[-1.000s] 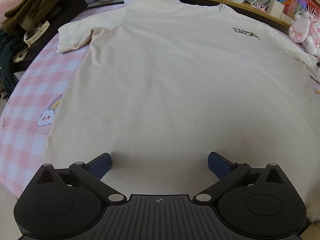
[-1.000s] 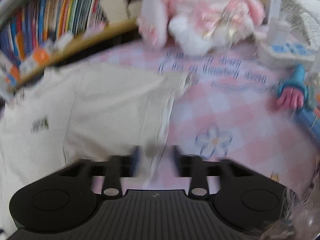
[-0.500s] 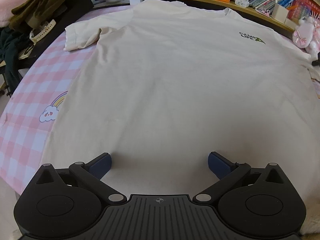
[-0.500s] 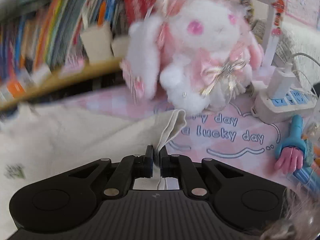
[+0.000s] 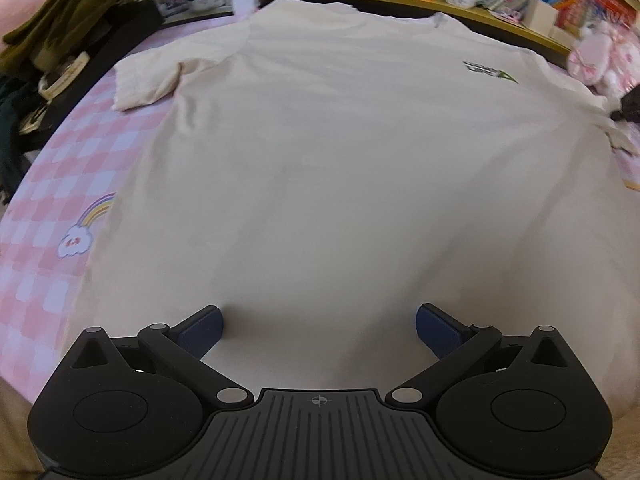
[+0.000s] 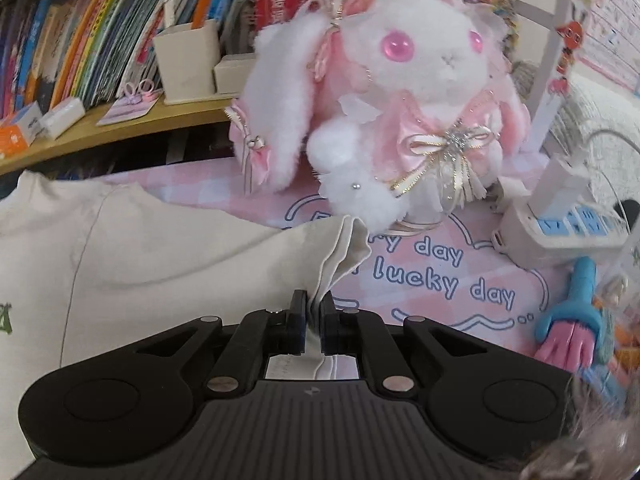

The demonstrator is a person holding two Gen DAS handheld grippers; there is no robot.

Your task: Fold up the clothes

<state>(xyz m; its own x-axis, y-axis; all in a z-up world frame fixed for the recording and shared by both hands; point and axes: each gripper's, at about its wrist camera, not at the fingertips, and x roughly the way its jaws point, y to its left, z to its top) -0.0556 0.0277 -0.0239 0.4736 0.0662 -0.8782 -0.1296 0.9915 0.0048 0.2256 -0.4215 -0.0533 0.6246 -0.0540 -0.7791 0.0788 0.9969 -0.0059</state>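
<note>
A cream T-shirt (image 5: 328, 168) with a small dark chest logo (image 5: 489, 71) lies spread flat on a pink checked cloth (image 5: 60, 184). My left gripper (image 5: 318, 326) hovers open over the shirt's lower part, nothing between its blue pads. In the right wrist view the same T-shirt (image 6: 132, 248) shows at the left, and my right gripper (image 6: 313, 304) is shut on the edge of its sleeve (image 6: 340, 252), which rises in a fold from between the pads.
A pink-and-white plush rabbit (image 6: 392, 92) sits just beyond the held sleeve. A white power strip (image 6: 560, 224) and a blue-pink toy (image 6: 576, 320) lie at the right. A shelf of books (image 6: 80, 56) runs behind. Dark clothes (image 5: 52, 20) pile at the far left.
The right gripper closed on the sleeve edge and swung toward the plush rabbit. The left gripper stayed open over the shirt, its view shifting only slightly.
</note>
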